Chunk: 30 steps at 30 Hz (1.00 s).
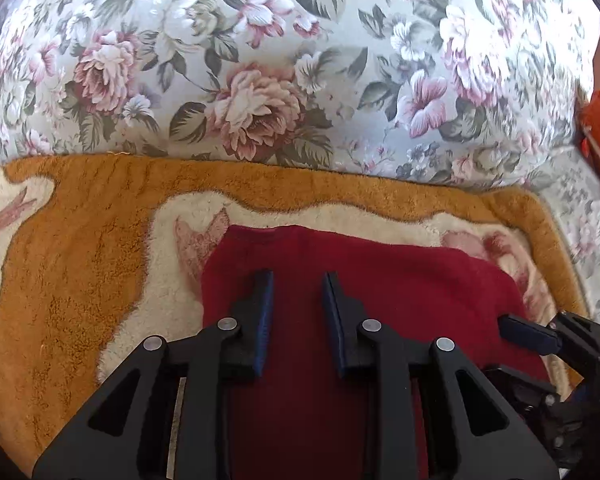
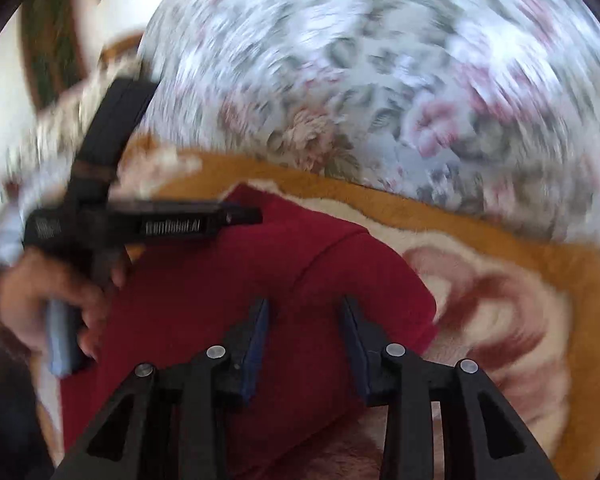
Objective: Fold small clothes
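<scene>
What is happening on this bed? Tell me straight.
A person is folding a small red garment that lies on an orange and cream towel spread over a floral bedspread. A claw is held in each hand. The left claw hovers over the garment with its jaws apart and nothing between them. The right claw is over the garment's right side, also open and empty; its view is blurred.

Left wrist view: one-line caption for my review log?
Open left tool poised over dark red folded fleece garment on orange-and-cream plush blanket.
</scene>
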Available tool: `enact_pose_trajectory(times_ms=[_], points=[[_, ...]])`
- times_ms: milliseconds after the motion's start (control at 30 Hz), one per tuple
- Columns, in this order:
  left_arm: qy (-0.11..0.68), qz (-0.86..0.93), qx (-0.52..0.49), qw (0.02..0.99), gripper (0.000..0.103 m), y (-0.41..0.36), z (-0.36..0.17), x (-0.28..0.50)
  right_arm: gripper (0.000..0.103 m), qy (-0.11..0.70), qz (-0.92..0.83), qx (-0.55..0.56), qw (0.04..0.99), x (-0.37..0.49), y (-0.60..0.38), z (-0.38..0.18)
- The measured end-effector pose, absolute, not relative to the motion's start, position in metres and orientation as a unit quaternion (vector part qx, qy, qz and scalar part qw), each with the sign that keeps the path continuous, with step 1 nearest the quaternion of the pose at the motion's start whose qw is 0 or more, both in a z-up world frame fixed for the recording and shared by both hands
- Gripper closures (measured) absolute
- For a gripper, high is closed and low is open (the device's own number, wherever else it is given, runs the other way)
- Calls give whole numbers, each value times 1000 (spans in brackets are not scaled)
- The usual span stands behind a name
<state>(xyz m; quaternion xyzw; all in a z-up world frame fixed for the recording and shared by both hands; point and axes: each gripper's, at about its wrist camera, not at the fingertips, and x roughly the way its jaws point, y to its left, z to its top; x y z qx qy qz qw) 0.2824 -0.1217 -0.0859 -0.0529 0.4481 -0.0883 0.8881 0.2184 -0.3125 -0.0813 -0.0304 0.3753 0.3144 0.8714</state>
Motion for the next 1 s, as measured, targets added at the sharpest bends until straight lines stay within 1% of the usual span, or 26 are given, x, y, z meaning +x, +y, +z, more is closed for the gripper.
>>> enact_pose_trajectory(times_ms=[133,200,267,300,367,433,467,500,533,567,600,633,667,733,767,800,833,933,1000], points=[[460,-94,-66,880,78,-117,-86,288,68,375,312,-33,872,220,-310,-80],[470,-95,-56,876,78,-119,-82,290,68,385,299,-47,872,218,-303,-72],[484,-106,-29,868,78,-121,-64,288,68,398,276,-67,872,209,-295,-53],[478,-115,-37,870,78,-118,-52,282,68,395,280,-65,873,198,-291,-38],[455,-139,-73,876,77,-107,-27,259,67,361,294,-75,882,164,-286,-14],[435,-155,-89,882,52,-101,-15,232,66,357,314,-77,877,137,-280,-12],[425,-160,-92,886,34,-100,-17,213,65,371,312,-83,871,127,-278,-25],[426,-163,-88,885,32,-103,-21,205,65,397,306,-88,861,124,-276,-44],[451,-176,-64,873,32,-112,-38,196,65,418,300,-90,853,125,-277,-62],[459,-179,-27,870,32,-122,-49,190,65,401,300,-77,862,119,-282,-70],[445,-178,3,878,32,-128,-49,185,65,382,300,-51,873,115,-288,-67],[422,-181,40,887,32,-131,-45,177,65,386,297,-27,873,116,-292,-63],[421,-184,43,887,32,-129,-40,175,65,391,293,8,873,118,-299,-57],[412,-192,20,890,32,-116,-27,171,62,380,285,64,878,118,-316,-44],[396,-196,4,897,32,-103,-19,166,52,367,269,97,885,120,-328,-39],[390,-194,-1,900,32,-98,-18,164,37,361,256,128,888,121,-339,-38],[392,-190,-10,900,32,-88,-19,163,33,364,241,162,885,128,-348,-41],[436,-208,-47,874,32,-77,-40,172,33,400,216,266,850,153,-366,-70],[450,-211,-72,865,32,-72,-53,175,33,434,223,325,810,171,-368,-97]])
